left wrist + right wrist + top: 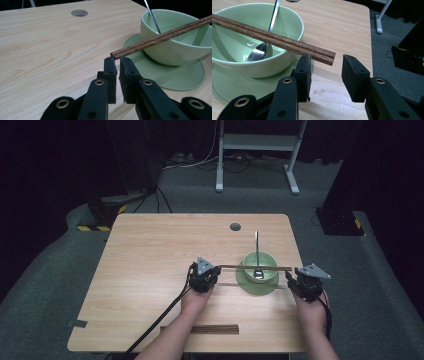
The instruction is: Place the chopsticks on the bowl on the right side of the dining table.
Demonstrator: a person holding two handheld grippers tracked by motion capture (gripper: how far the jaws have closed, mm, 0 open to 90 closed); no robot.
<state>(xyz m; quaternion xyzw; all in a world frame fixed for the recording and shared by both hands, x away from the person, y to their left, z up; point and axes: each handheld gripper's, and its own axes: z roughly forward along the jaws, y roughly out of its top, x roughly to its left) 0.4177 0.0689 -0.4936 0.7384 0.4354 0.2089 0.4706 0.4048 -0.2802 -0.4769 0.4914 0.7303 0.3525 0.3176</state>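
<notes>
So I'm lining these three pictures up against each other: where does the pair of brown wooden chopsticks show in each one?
High view: the pair of brown wooden chopsticks lies level across the pale green ceramic bowl, right of centre.
Left gripper view: upper right, it slants down to the left tongs.
Right gripper view: it runs from upper left to centre, ending above the right tongs.
Shared landmark: the bowl.

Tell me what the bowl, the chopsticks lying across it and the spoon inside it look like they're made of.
The bowl: likely glazed ceramic, pale green with soft glossy highlights, though hard plastic can't be ruled out. The chopsticks: dark brown wood, with open grain running along them and a matte finish. The spoon: polished metal, probably stainless steel, given its mirror-like reflections.
</notes>
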